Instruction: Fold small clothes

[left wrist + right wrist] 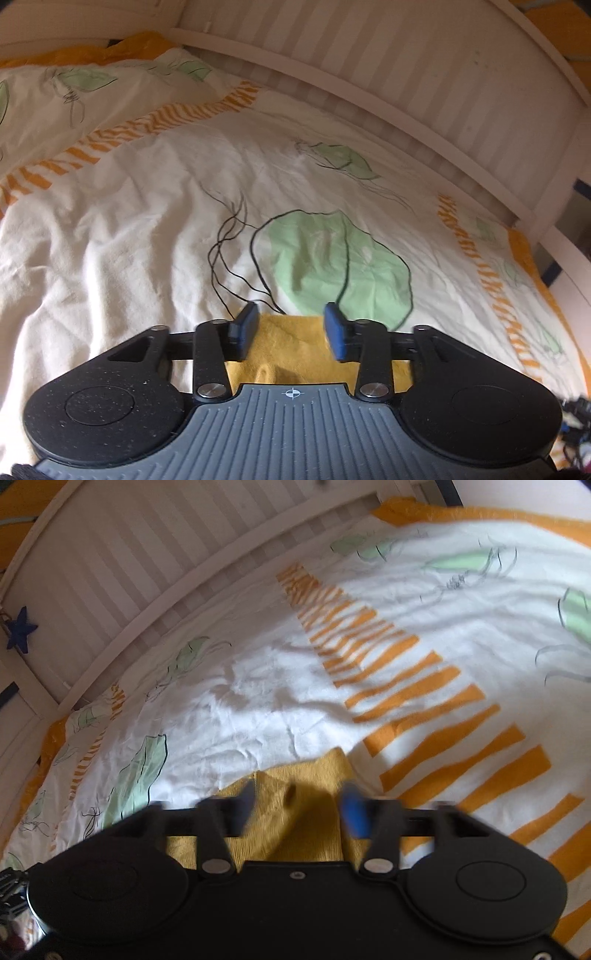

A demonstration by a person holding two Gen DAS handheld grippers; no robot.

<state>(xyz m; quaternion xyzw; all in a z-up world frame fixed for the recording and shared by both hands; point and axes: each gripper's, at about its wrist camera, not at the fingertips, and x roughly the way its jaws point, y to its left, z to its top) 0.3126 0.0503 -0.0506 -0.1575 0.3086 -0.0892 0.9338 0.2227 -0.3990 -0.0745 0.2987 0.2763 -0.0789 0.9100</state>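
Black gripper housing fills the bottom of both wrist views, with two blue-padded fingers reaching forward from each. Between and below the fingers of the left gripper (pixel 291 328) lies a mustard-yellow garment (pixel 291 350), a small knitted piece resting flat on the bed. Its jaws stand spread, the pads clear of the cloth on either side, pinching nothing.

From the right wrist, the right gripper (pixel 299 808) also hangs over the yellow garment (pixel 306 812), whose far edge rises in a soft fold with one corner poking toward the headboard side. Its jaws are spread wider, and the blurred blue pads do not press on the fabric.

Under the garment spreads a white duvet cover (pixel 147 221) printed with green leaves and orange stripes. A white slatted bed rail (pixel 406 74) curves along the far side, and a small blue star (pixel 21 629) hangs near it in the right view.

Judging by the open jaws on both sides, a fold looks just laid down and let go. Much of the garment is hidden under the housings, so how many folds it holds cannot be told. The next move likely calls for new pinches on an edge or corners, taking only the garment's own layers and not the duvet beneath.
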